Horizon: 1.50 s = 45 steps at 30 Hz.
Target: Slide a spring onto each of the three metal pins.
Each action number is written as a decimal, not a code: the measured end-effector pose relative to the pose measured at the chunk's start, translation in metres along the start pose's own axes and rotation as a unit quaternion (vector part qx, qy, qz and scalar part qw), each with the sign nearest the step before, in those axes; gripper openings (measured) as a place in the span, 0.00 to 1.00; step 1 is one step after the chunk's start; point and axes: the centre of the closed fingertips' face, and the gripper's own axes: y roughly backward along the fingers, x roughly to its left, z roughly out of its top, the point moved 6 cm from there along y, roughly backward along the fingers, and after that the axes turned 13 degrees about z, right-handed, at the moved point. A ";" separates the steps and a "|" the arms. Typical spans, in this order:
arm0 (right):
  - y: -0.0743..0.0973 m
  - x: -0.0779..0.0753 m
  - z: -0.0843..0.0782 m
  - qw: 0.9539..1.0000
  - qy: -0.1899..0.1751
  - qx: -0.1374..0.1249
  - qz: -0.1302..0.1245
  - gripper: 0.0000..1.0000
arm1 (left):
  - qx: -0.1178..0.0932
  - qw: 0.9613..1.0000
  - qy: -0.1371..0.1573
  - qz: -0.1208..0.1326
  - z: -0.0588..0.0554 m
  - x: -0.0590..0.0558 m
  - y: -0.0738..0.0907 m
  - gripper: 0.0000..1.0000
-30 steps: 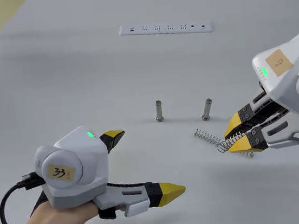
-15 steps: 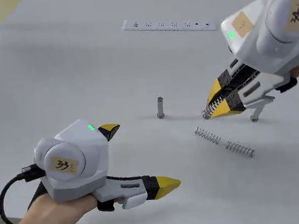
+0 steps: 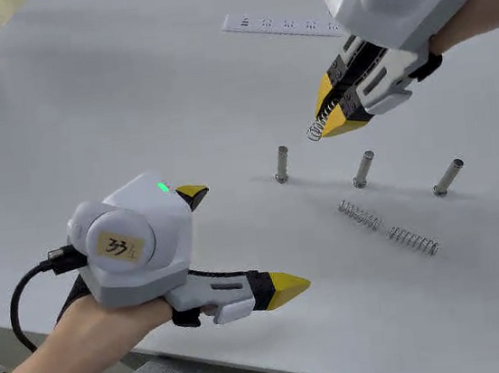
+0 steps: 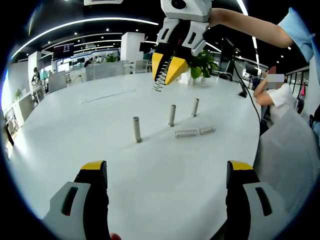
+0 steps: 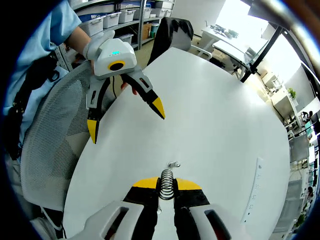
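Three short metal pins stand upright on the white table: the left pin (image 3: 281,164), the middle pin (image 3: 363,169) and the right pin (image 3: 447,177). All three are bare. My right gripper (image 3: 326,115) hovers above the left pin, shut on a spring (image 3: 315,129) that pokes out past its yellow tips. From the right gripper view the held spring (image 5: 166,184) sits just over that pin (image 5: 173,164). Two loose springs (image 3: 360,215) (image 3: 413,240) lie in front of the pins. My left gripper (image 3: 240,238) stands open near the front edge, holding nothing.
A white power strip (image 3: 280,26) lies at the far side of the table. A mesh office chair (image 5: 47,145) stands by the table's near edge. A seated person (image 4: 272,97) is off to one side.
The right gripper has risen off the table with the spring and moved left, from beside the middle pin to above the left pin. The left gripper has barely moved.
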 end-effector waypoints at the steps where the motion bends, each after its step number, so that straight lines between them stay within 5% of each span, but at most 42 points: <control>1: -0.001 -0.005 0.001 1.000 -0.002 0.001 0.001 0.07 | 0.001 1.000 0.000 0.000 0.000 0.000 0.000 0.99; 18: -0.010 -0.018 0.019 0.995 0.004 0.075 0.067 0.07 | -0.007 1.000 0.017 0.004 0.002 0.002 0.000 0.98; 24: -0.024 -0.038 0.019 0.992 0.001 0.087 0.088 0.07 | -0.010 1.000 0.025 0.009 0.001 0.004 0.002 0.99; 45: -0.050 -0.041 0.009 0.988 0.012 0.124 0.095 0.07 | -0.004 0.999 0.035 0.003 -0.004 0.002 -0.001 0.99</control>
